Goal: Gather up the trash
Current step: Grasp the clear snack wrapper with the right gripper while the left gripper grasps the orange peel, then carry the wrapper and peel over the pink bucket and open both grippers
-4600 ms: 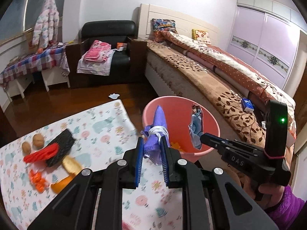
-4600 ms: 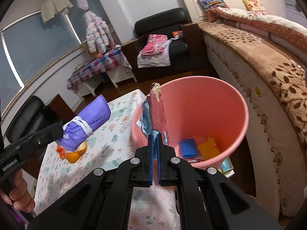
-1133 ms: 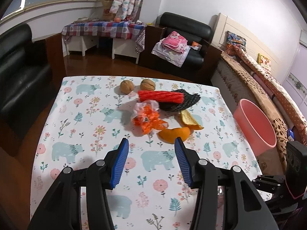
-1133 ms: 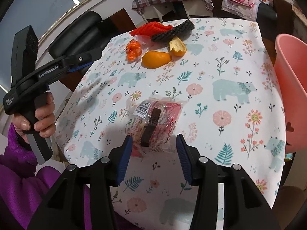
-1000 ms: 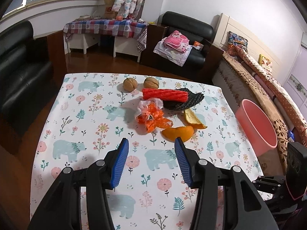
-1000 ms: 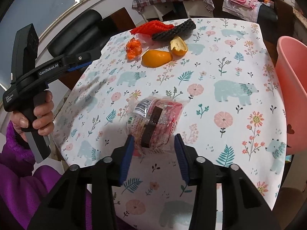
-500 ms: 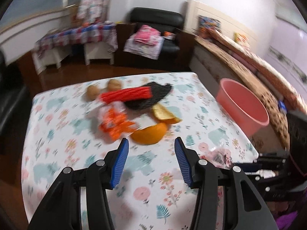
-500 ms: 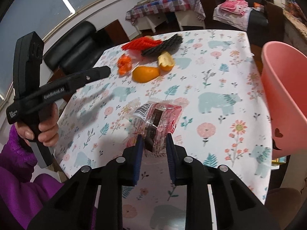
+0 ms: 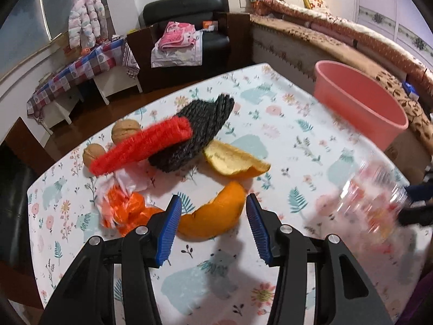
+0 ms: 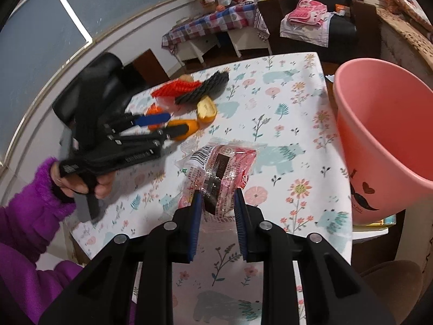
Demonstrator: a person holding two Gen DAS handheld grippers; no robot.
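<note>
My right gripper (image 10: 217, 204) is shut on a clear and red snack wrapper (image 10: 220, 172) and holds it above the table; the wrapper shows blurred in the left wrist view (image 9: 376, 205). The pink bin (image 10: 384, 146) stands past the table's right edge, also in the left wrist view (image 9: 360, 105). My left gripper (image 9: 212, 224) is open, its jaws on either side of an orange peel (image 9: 213, 216). It shows in the right wrist view (image 10: 165, 123) too. A second, yellow peel (image 9: 234, 161) lies just beyond.
On the floral tablecloth (image 9: 284, 140) lie a red knitted roll (image 9: 143, 145), a black knitted piece (image 9: 200, 132), two walnuts (image 9: 125, 134) and an orange plastic wrapper (image 9: 123, 211). A bed (image 9: 351, 43) is at right, a black sofa (image 9: 186, 13) behind.
My right gripper closed on the snack wrapper and lifted it. My left gripper moved forward and down over the orange peel, still open.
</note>
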